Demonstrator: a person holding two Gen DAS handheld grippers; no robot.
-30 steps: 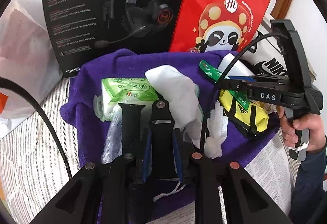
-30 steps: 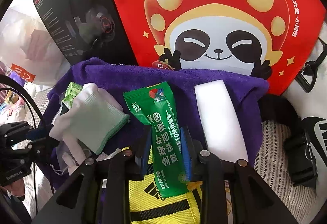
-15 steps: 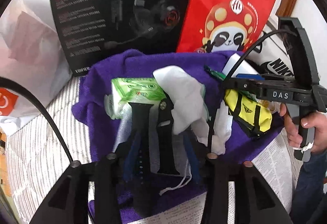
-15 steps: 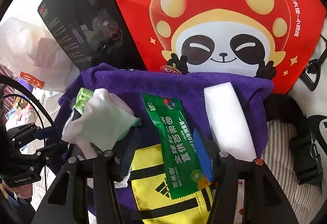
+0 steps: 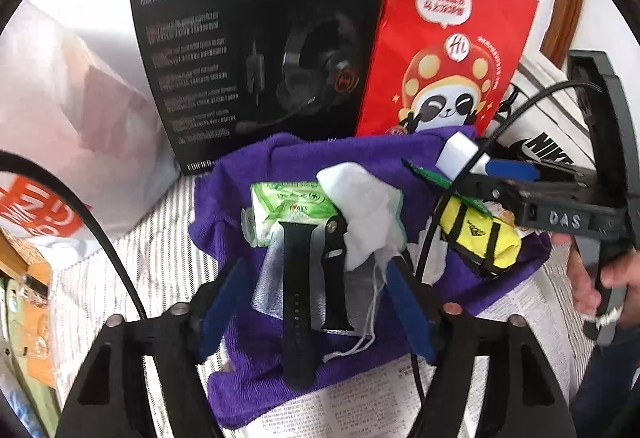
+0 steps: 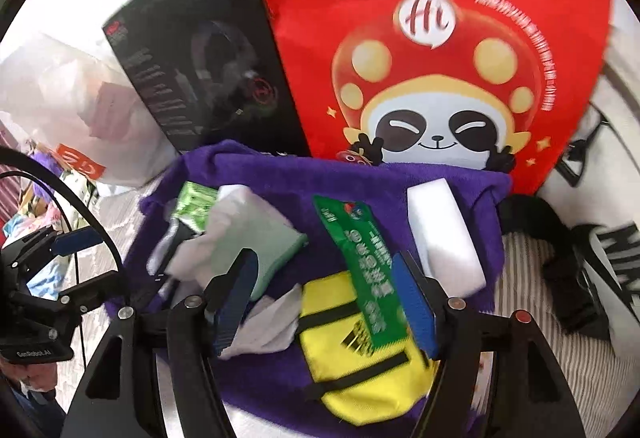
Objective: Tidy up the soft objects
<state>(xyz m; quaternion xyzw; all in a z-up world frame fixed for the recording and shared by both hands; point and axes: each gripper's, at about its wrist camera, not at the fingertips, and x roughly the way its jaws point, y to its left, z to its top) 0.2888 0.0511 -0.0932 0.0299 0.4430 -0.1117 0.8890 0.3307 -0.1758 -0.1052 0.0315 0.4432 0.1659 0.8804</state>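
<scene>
Black watch strap (image 5: 298,290) is being framed lengthwise between the spread-apart left gripper (image 5: 316,302); the right gripper (image 6: 326,298), also apart, is being held over the yellow pouch (image 6: 360,350).

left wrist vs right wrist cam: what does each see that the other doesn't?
Left wrist only: black watch strap between its open jaws, newspaper under the towel's near edge, right gripper from the side.
Right wrist only: left gripper at the left edge, black buckle strap.
Both: purple towel, yellow pouch, green sachet, white sponge, red panda bag, headset box.
</scene>
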